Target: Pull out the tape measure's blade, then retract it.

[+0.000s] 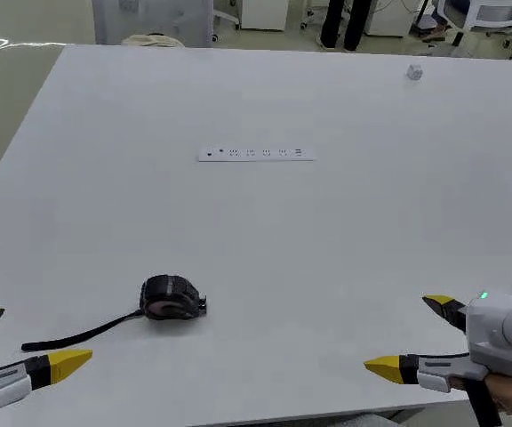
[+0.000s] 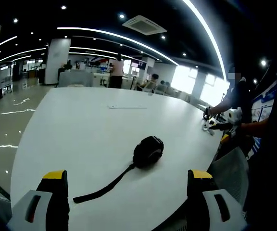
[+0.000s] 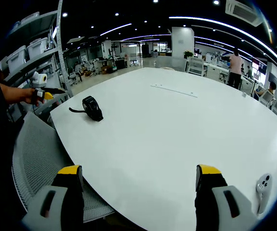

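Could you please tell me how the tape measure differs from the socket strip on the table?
The tape measure is black and rounded; the socket strip is white, long and flat. The tape measure lies near the front edge, trailing a black strap; the socket strip lies farther back, mid-table. Both rest on the white table.

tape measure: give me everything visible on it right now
The tape measure is a small, dark, rounded case, rubbery plastic by the look, resting on the white table near its front left. A black strap trails from it, flat on the table, toward the near left edge. No blade looks drawn out. Only the table touches it.
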The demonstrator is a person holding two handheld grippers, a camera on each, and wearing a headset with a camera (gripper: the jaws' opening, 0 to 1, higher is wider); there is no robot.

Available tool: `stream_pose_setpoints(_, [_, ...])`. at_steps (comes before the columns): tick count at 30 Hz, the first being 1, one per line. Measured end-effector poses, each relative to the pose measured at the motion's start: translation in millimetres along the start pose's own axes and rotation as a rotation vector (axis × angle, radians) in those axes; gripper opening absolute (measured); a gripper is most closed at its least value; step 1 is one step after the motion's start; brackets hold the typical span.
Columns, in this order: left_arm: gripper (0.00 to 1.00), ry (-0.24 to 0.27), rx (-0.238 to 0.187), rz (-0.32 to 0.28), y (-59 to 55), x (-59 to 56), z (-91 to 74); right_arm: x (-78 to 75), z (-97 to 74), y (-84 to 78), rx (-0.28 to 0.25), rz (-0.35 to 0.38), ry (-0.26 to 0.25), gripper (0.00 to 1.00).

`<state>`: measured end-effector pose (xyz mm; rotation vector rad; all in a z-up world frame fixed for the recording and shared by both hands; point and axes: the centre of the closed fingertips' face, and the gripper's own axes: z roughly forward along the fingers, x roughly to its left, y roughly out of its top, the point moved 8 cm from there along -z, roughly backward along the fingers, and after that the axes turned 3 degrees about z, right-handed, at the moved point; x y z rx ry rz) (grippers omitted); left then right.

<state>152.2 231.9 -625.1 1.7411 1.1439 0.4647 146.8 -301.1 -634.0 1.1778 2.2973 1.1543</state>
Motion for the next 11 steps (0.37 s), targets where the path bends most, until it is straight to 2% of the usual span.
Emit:
stream_pose_setpoints(2, [1.00,-0.008,0.009,0.014,-1.0,-3.9,0.9,-0.4,-0.3,-0.1,0.004,-0.009,-0.001,1.00])
stream_pose_setpoints(4, [1.00,0.005,0.031,0.032,-3.0,-4.1,1.4,-1.5,-0.7,-0.2,0.003,-0.008,-0.003,1.00])
stream_pose_setpoints(11, [1.00,-0.007,0.028,0.028,-4.7,-6.7,1.9,-4.3,-6.8,-5.3,-0.003,0.006,-0.023,1.00])
